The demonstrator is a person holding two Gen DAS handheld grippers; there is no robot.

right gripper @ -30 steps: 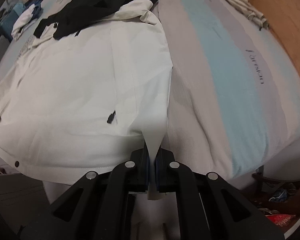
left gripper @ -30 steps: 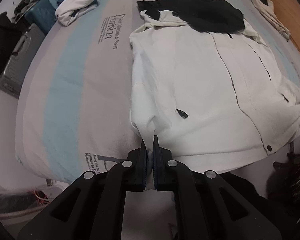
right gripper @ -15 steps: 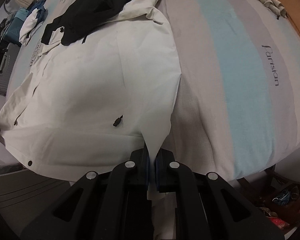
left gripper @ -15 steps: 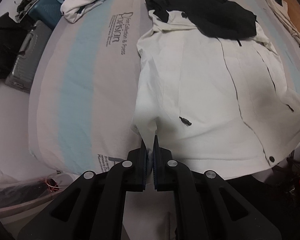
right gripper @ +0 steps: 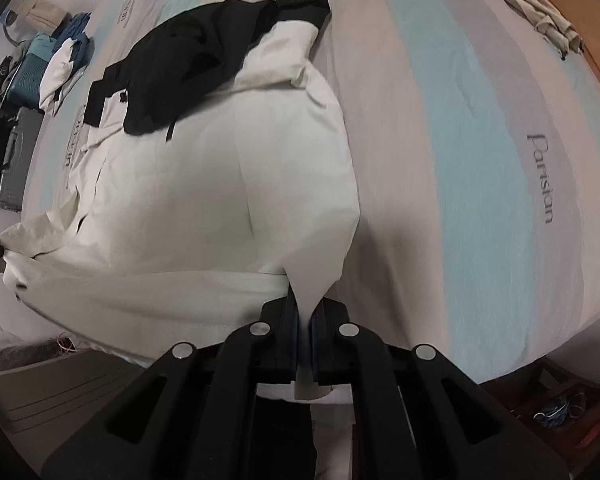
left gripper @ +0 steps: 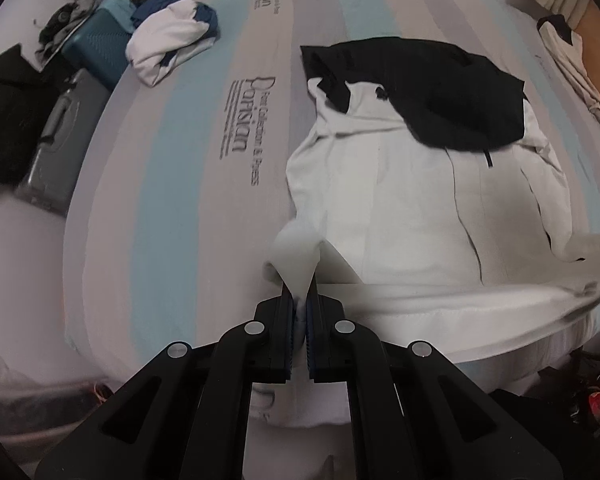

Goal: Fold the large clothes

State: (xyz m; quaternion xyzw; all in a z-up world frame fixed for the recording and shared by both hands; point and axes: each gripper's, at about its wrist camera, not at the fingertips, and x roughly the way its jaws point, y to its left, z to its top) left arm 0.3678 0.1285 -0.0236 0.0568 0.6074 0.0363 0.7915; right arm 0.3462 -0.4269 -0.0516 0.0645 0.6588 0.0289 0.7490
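Observation:
A large white jacket (left gripper: 412, 208) with a black hood (left gripper: 452, 92) lies on a striped mattress (left gripper: 172, 208). My left gripper (left gripper: 299, 304) is shut on the jacket's bottom left corner and holds it lifted above the bed. My right gripper (right gripper: 305, 312) is shut on the jacket's bottom right corner (right gripper: 312, 280), also lifted. The hem (right gripper: 140, 300) hangs stretched between the two corners. The jacket (right gripper: 220, 184) and its black hood (right gripper: 204, 56) also show in the right wrist view, hood at the far end.
A white and blue bundle of clothes (left gripper: 168, 48) lies at the mattress's far left. A teal case (left gripper: 100, 52) and a grey suitcase (left gripper: 56, 148) stand on the floor to the left. A beige garment (right gripper: 540, 4) lies at the far right by the wooden floor (right gripper: 580, 8).
Both grippers have risen and moved forward over the bed, carrying the jacket's bottom corners. The hem has lifted off the mattress edge and the lower jacket bulges upward.

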